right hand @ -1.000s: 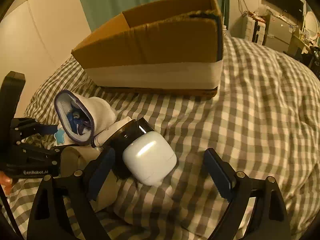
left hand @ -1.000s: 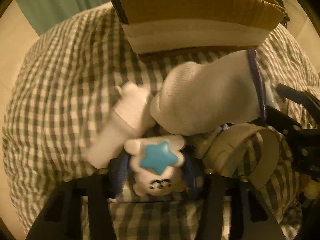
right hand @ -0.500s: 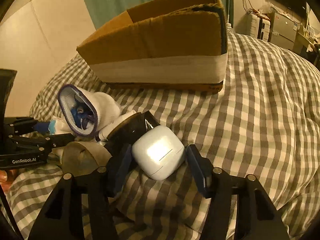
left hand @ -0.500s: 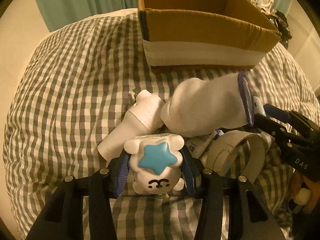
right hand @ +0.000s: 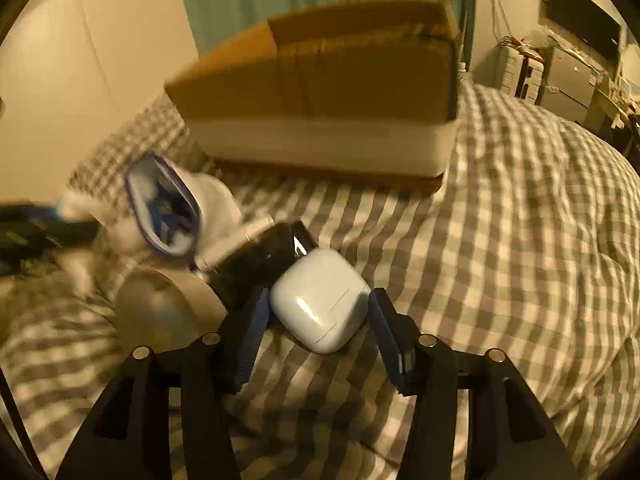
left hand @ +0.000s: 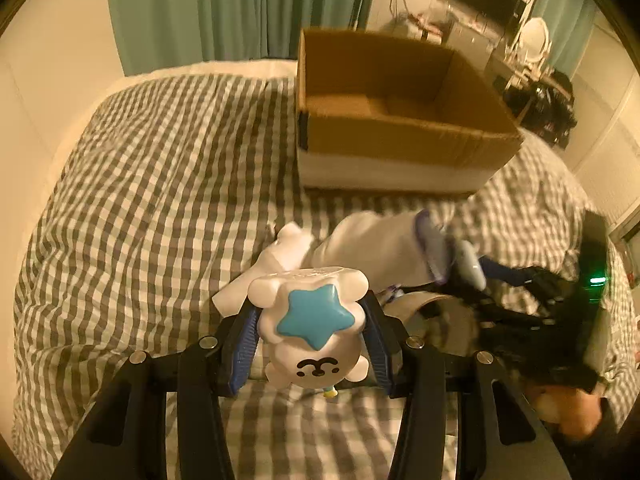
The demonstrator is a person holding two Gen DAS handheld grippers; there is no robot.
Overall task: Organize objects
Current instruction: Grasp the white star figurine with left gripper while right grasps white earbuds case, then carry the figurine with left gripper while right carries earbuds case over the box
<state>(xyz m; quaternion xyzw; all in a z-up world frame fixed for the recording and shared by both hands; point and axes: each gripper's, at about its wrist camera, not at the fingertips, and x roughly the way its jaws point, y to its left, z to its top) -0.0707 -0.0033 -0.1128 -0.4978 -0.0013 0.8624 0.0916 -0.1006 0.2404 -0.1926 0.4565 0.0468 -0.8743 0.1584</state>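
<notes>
In the left wrist view the left gripper [left hand: 312, 340] has its two blue-padded fingers [left hand: 245, 344] pressed against both sides of a white toy [left hand: 314, 332] with a blue star on its head, low in the centre of the frame; it looks lifted clear of the checked bed cover [left hand: 160, 184]. In the right wrist view the right gripper [right hand: 318, 320] has its fingers [right hand: 252, 328] closed in on a white earbud case [right hand: 320, 300], touching or nearly touching its sides; the case seems to rest on the bed cover.

Just beyond both grips lies the rest of the pile: a white sock [left hand: 376, 248] with a purple cuff, a white bottle [left hand: 280, 256] beside it, a roll of tape [right hand: 160, 312] and a dark object [right hand: 260, 260] behind the case. The open cardboard box [left hand: 400, 120] sits farther up the bed, in the upper centre of both views, and what shows of its inside is bare.

The step in hand appears to be pick-up, toy secured and case being clamped. Next, each item probably needs carrying up over the box's near wall and releasing inside, without dragging the sock or tape along.
</notes>
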